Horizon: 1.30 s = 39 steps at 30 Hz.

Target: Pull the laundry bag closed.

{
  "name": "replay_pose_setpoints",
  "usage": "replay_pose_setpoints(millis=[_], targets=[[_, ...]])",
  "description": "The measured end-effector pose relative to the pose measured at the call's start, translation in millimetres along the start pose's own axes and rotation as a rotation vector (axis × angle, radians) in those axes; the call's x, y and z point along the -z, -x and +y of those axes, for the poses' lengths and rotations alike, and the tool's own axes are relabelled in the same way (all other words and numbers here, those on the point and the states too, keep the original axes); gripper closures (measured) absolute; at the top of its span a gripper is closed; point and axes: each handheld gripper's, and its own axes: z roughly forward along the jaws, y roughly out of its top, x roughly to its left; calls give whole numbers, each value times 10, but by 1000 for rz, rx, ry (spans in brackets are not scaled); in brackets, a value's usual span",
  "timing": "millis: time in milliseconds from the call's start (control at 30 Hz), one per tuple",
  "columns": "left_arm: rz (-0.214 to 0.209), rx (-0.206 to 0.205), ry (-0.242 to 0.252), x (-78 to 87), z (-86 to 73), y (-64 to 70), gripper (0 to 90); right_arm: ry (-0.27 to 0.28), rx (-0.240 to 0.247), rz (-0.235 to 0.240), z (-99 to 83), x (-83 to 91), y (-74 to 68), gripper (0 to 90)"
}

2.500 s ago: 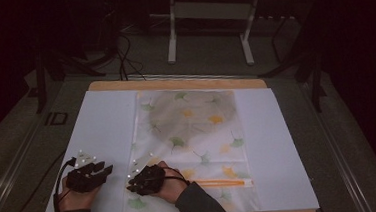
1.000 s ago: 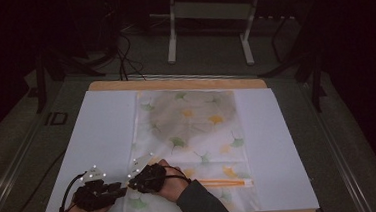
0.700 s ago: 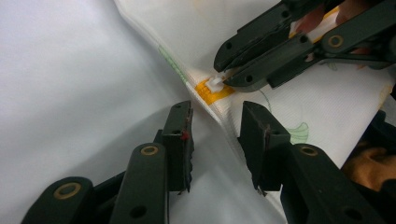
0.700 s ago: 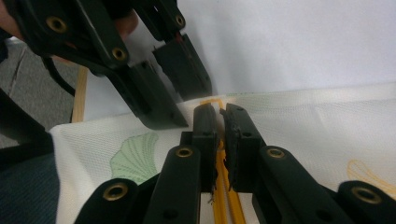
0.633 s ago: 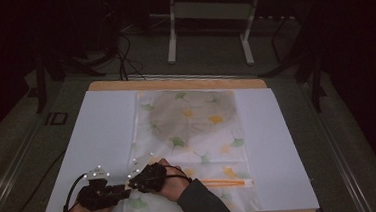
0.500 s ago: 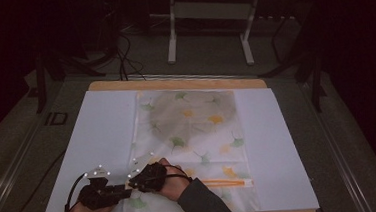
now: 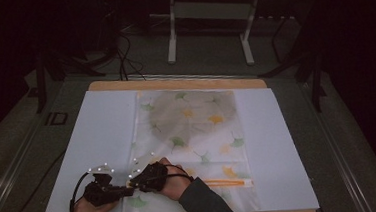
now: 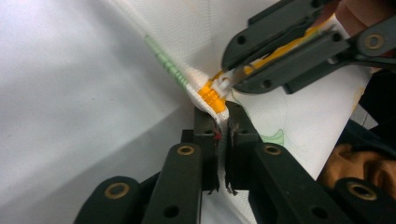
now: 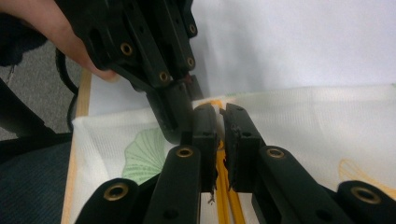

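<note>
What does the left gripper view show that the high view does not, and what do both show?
Left gripper view alone: the orange zipper end, ribbed, pinched with the bag's edge between the left tongs, and the right tongs closed on the orange strip beside it.

High view alone: the whole leaf-printed mesh bag lying flat on the white sheet, with something round and grey inside, and the wooden table edge.

Both: the two tongs meeting at the bag's near left part.
</note>
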Motion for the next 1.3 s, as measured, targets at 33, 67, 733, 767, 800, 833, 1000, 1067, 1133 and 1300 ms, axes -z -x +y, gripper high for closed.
replay_pose_setpoints(millis=[33,67,733,767,800,833,1000,1067,1133,1300], targets=[[-1,3,4,0,-1,2,863,-1,-4,0,-10,-5,2,842],[-5,5,3,4,-3,0,865,-4,-7,2,-20,-7,8,842],[6,-15,20,25,-11,29,871,-47,-22,-2,-173,-35,55,845],[5,-15,21,26,-11,28,872,-51,-26,-4,-177,-32,53,845],[5,-15,21,27,-12,28,872,-49,-24,-2,-179,-30,55,845],[5,-15,21,28,-12,29,871,-48,-27,-2,-179,-27,51,845],[12,-17,22,28,-12,32,871,-59,-17,-10,-176,-31,51,845],[13,-19,20,31,-13,27,871,-63,-20,-11,-185,-36,54,845],[14,-18,24,35,-14,28,871,-66,-23,-13,-195,-30,58,845],[19,-16,37,42,-15,25,870,-70,-26,-20,-220,-15,74,845]])
